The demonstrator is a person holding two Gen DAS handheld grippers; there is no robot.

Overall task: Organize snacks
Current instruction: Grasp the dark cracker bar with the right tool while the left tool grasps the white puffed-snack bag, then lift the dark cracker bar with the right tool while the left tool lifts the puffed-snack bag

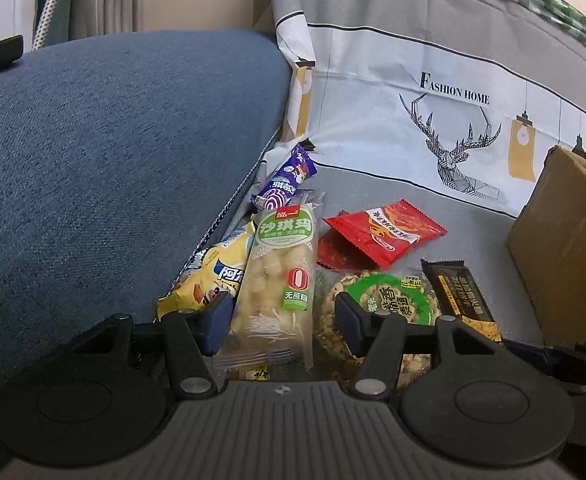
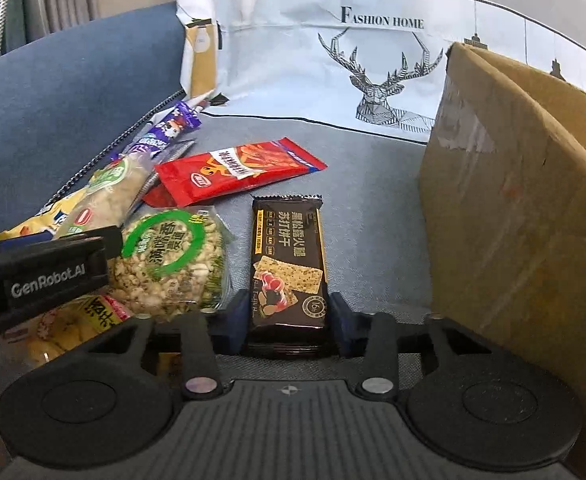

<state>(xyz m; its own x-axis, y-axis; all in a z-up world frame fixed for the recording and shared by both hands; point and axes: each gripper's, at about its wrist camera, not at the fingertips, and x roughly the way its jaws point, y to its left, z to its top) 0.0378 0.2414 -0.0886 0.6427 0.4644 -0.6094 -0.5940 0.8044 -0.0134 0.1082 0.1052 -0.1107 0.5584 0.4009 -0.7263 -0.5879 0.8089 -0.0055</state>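
Observation:
Snacks lie on a grey sofa seat. My left gripper is open, its fingers on either side of a long clear sachima pack with a green label. Around it lie a yellow bag, a purple bar, a red packet and a round rice cake with a green ring. My right gripper has its pads against both sides of a black soda cracker pack, which rests on the seat. The red packet and rice cake lie to its left.
A cardboard box stands upright at the right, close to my right gripper; it also shows in the left wrist view. A blue cushion rises at the left. A deer-print backrest stands behind. The left gripper's body crosses the right view.

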